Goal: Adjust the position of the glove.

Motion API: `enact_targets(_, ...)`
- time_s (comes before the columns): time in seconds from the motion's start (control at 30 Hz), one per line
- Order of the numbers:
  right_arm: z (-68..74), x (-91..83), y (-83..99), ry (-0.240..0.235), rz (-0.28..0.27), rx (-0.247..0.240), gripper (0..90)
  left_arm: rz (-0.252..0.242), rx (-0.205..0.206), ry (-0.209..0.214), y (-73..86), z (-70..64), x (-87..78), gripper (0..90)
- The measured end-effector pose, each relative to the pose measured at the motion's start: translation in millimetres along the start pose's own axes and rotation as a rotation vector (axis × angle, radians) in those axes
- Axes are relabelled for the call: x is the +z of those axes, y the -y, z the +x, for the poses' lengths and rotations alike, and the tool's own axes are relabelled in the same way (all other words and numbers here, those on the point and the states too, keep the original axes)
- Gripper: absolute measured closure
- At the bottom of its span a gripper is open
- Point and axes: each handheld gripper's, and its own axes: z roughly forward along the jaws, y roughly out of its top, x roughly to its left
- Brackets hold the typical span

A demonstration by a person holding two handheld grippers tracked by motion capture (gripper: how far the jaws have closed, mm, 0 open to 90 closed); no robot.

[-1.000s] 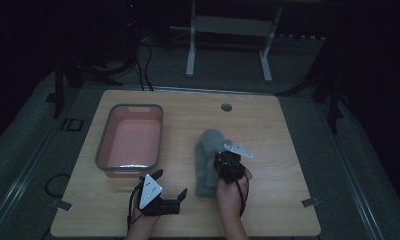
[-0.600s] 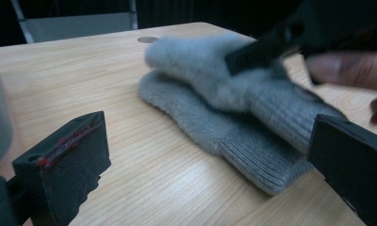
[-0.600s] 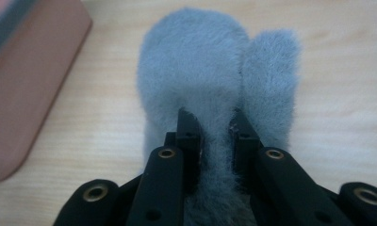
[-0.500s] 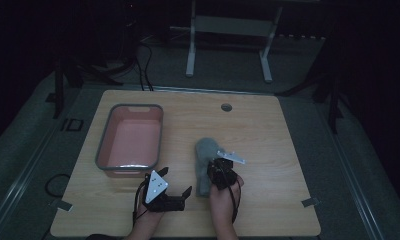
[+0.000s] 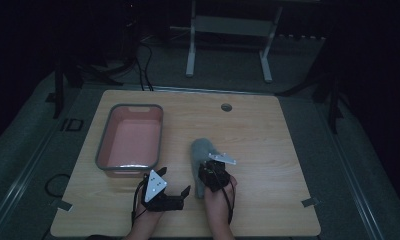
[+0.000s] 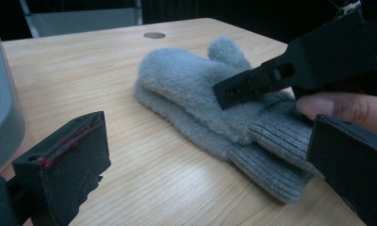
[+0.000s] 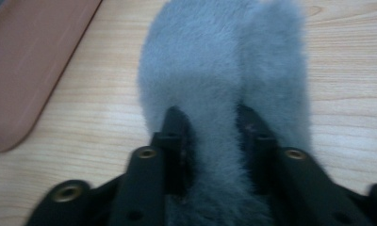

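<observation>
Two fluffy grey knit mittens (image 6: 210, 101), stacked, long axis pointing away from us. Our right gripper (image 7: 212, 141) pinches top mitten's fleece; left gripper (image 5: 184, 192) spread, empty, beside cuffs.

A pale wooden tabletop (image 5: 268, 130) with fine straight grain and a smooth, matt finish is being seen, with a round hole (image 5: 226, 107) cut into it. A pair of grey fluffy cloth mittens (image 6: 210, 94) is being shown with a soft, deep pile, while the ribbed knitted cuffs (image 6: 281, 150) are being shown flatter and coarser. A grey-rimmed plastic tub with a pink inside (image 5: 131, 137) is being shown smooth and faintly glossy. The left gripper (image 5: 184, 195) is being shown in matt black plastic, its pads (image 6: 69, 146) scuffed with red marks. The right gripper (image 7: 210, 136) is being shown in the same matt black, with brass-coloured metal inserts (image 7: 146, 152).
</observation>
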Motion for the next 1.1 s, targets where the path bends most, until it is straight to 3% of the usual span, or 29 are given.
enact_targets(0.2, 0.1, 1.1, -1.0, -0.025, 0.011, -0.054, 47.7, 0.008, 0.006, 0.002, 0.8, -0.2, 0.9, 0.3)
enact_targets(0.4, -4.4, -9.3, -11.7, -0.046, 0.001, -0.109, 45.4, 0.018, 0.015, 0.004, 2.3, 1.8, 2.8, 0.3)
enact_targets(0.43, -10.7, -13.1, -18.3, -0.073, 0.007, -0.111, 44.2, 0.021, 0.013, 0.005, 2.7, 1.9, 4.4, 0.3)
enact_targets(0.53, -18.0, -17.3, -26.4, -0.079, 0.011, -0.138, 41.3, 0.035, 0.027, 0.007, 3.5, 1.5, 7.3, 0.3)
enact_targets(0.57, -21.7, -18.0, -29.6, -0.106, 0.01, -0.141, 39.1, 0.035, 0.027, 0.007, 3.5, 1.5, 7.3, 0.3)
enact_targets(0.63, -26.8, -17.9, -35.2, -0.115, 0.018, -0.182, 31.4, 0.047, 0.031, 0.004, 5.1, -0.3, 7.1, 0.3)
enact_targets(0.7, -33.4, -15.5, -40.5, -0.175, 0.043, -0.188, 28.1, 0.048, 0.026, 0.003, 5.4, -0.6, 6.5, 0.3)
enact_targets(0.83, -43.4, -14.5, -49.1, -0.215, 0.078, -0.26, 14.6, 0.043, 0.028, -0.009, 5.1, -2.4, 4.4, 0.3)
enact_targets(0.93, -53.4, -16.3, -54.6, -0.256, 0.092, -0.292, 13.7, 0.04, 0.015, -0.002, 0.1, -3.0, 3.5, 0.3)
enact_targets(1.03, -59.5, -16.8, -56.3, -0.264, 0.103, -0.308, 13.7, 0.048, 0.021, 0.011, -7.6, -3.3, 3.3, 0.3)
enact_targets(1.07, -66.5, -17.3, -57.6, -0.297, 0.091, -0.32, 12.8, 0.055, 0.022, 0.014, -10.8, -3.6, 3.3, 0.3)
enact_targets(1.1, -69.7, -17.7, -57.8, -0.299, 0.08, -0.339, 13.4, 0.064, 0.02, 0.017, -14.1, -4.0, 3.8, 0.3)
